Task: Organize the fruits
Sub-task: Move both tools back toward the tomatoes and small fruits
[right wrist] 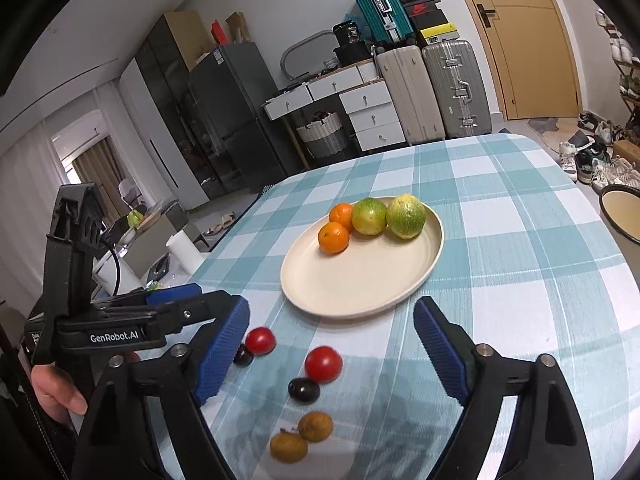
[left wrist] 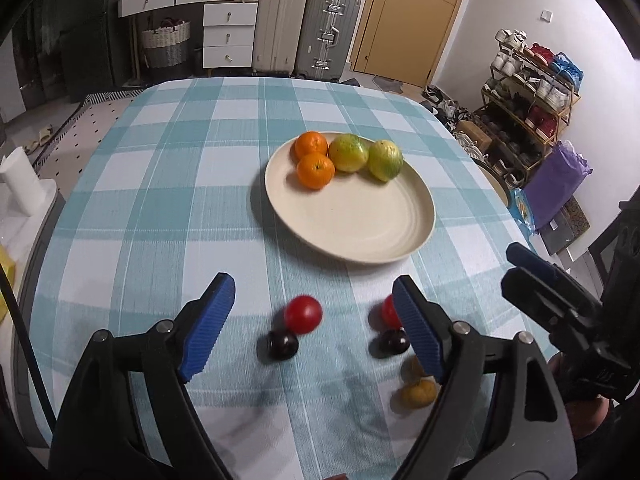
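A cream plate point(left wrist: 360, 220) point(right wrist: 360, 280) on the checked tablecloth holds two oranges point(left wrist: 315, 170) point(right wrist: 334, 237) and two green-yellow citrus fruits point(left wrist: 385, 160) point(right wrist: 405, 216). In front of it lie two red tomatoes point(left wrist: 304, 314) point(right wrist: 323, 364), two dark plums point(left wrist: 283, 345) point(right wrist: 304, 390) and two small brownish-yellow fruits point(left wrist: 418, 394) point(right wrist: 316, 426). My left gripper point(left wrist: 314, 320) is open and empty above the left tomato and plum. My right gripper point(right wrist: 330, 350) is open and empty above the loose fruits; it also shows in the left wrist view point(left wrist: 532, 268).
The table's edges point(left wrist: 480, 160) curve away on all sides. Suitcases point(left wrist: 304, 24), white drawers point(left wrist: 228, 36) and a shoe rack point(left wrist: 532, 92) stand beyond the table. A round bowl point(right wrist: 620, 216) sits off the right edge. A white paper roll point(left wrist: 20, 184) stands at the left.
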The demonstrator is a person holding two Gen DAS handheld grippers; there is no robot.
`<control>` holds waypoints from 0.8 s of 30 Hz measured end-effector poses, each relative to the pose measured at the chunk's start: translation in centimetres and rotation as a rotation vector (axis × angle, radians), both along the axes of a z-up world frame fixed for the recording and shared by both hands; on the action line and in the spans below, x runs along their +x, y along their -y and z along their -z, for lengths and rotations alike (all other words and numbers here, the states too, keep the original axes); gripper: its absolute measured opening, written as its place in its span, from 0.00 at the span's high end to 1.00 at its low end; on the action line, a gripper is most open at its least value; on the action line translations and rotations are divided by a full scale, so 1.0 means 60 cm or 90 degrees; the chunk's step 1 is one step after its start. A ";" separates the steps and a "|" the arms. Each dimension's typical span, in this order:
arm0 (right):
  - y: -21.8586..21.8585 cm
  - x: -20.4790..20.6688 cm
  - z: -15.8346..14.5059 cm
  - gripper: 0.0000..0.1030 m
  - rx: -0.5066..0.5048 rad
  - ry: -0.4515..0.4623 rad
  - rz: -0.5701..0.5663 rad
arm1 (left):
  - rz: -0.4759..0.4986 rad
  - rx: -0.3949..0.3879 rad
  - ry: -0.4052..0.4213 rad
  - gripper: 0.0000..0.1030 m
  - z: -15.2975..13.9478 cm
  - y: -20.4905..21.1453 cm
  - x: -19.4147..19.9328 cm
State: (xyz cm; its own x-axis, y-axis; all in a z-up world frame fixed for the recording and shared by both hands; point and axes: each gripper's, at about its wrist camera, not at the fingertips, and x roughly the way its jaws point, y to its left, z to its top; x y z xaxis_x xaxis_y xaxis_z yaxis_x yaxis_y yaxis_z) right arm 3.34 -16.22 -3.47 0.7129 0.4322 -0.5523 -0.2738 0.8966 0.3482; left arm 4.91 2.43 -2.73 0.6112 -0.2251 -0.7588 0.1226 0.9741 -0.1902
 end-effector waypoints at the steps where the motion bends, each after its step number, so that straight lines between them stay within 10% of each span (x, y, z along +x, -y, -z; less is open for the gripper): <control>1: 0.000 -0.005 0.000 0.12 -0.001 0.002 0.001 | 0.001 0.002 0.001 0.22 0.001 0.001 -0.004; 24: -0.026 -0.096 0.065 0.07 -0.016 -0.067 -0.027 | -0.040 0.013 -0.031 0.17 0.072 -0.039 -0.075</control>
State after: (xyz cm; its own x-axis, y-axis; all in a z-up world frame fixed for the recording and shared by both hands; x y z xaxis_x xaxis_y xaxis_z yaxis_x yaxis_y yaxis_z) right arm -2.41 -14.67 -7.36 0.6309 0.4465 -0.6345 -0.2752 0.8934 0.3551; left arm 0.42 4.76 -7.05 0.5860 -0.1719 -0.7919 0.0522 0.9832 -0.1748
